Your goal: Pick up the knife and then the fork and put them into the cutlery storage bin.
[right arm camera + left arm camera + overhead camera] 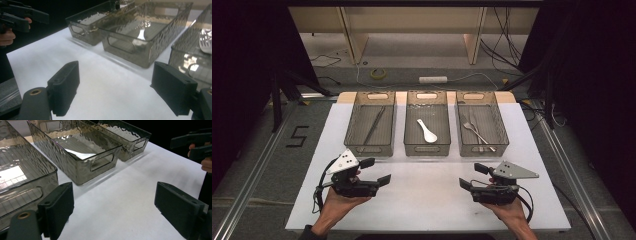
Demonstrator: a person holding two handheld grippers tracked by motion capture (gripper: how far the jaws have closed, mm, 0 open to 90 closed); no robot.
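Observation:
Three smoky translucent bins stand in a row on the white table. The left bin holds a long thin metal utensil. A white spoon lies in the middle bin. Forks lie in the right bin. My left gripper hovers in front of the left bin, open and empty. Open with nothing between its jaws, my right gripper is in front of the right bin. A fork's tines show in the right gripper view.
Bare white table lies between the two grippers and the bins' front walls. Beyond the table are a floor with cables, a tape roll and a white power strip. Metal rails run along both table sides.

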